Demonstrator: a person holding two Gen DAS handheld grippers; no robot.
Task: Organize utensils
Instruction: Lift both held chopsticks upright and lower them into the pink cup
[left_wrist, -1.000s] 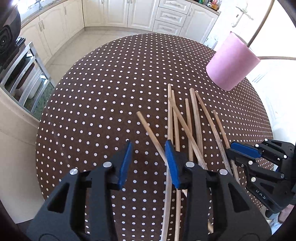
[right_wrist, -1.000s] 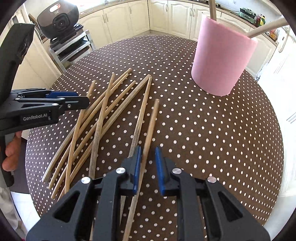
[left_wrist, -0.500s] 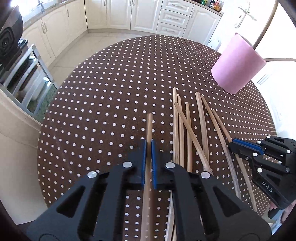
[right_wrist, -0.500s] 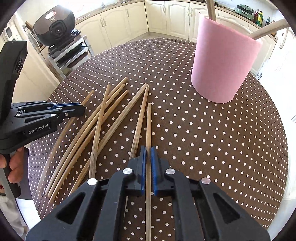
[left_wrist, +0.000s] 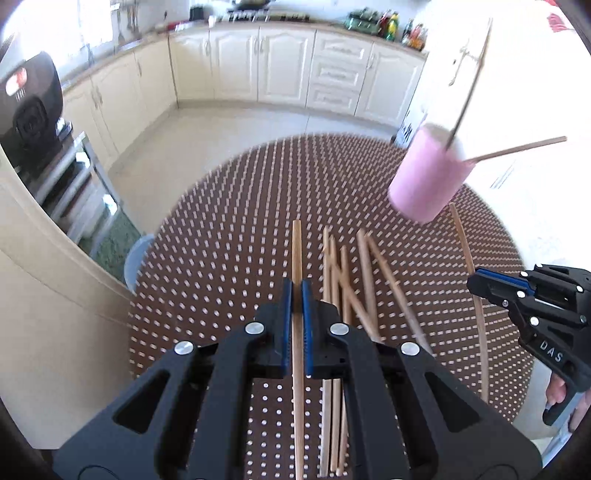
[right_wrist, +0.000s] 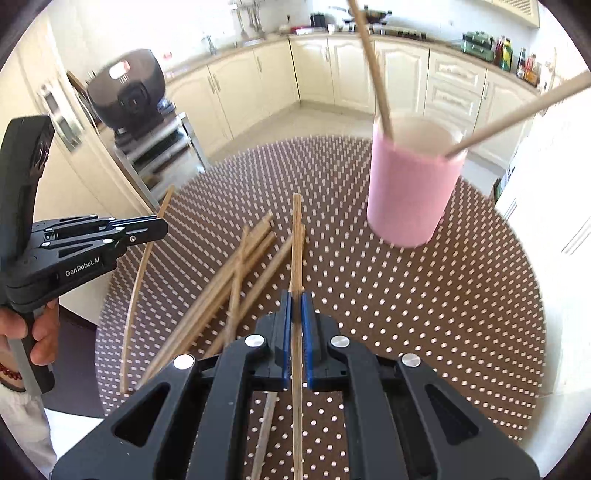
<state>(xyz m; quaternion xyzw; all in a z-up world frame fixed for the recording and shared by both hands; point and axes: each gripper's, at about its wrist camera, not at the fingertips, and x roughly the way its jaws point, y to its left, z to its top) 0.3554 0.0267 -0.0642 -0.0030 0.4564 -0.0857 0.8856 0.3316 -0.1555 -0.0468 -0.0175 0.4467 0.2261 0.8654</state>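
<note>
My left gripper (left_wrist: 296, 291) is shut on a wooden chopstick (left_wrist: 296, 254) and holds it above the table. My right gripper (right_wrist: 296, 301) is shut on another wooden chopstick (right_wrist: 296, 236), also lifted. Several loose chopsticks (left_wrist: 351, 280) lie on the brown polka-dot table (left_wrist: 221, 258); they also show in the right wrist view (right_wrist: 236, 273). A pink cup (right_wrist: 410, 192) with two chopsticks in it stands at the far right; it shows in the left wrist view (left_wrist: 428, 181). The right gripper appears at the right of the left view (left_wrist: 480, 282), the left gripper at the left of the right view (right_wrist: 159, 227).
The round table's edge (right_wrist: 524, 369) drops off to the floor. A black appliance (right_wrist: 129, 88) sits on a metal rack left of the table. Cream kitchen cabinets (left_wrist: 288, 66) line the back wall.
Both grippers closed on a chopstick each and have lifted them off the table. The views have risen and tilted up, showing more of the kitchen.
</note>
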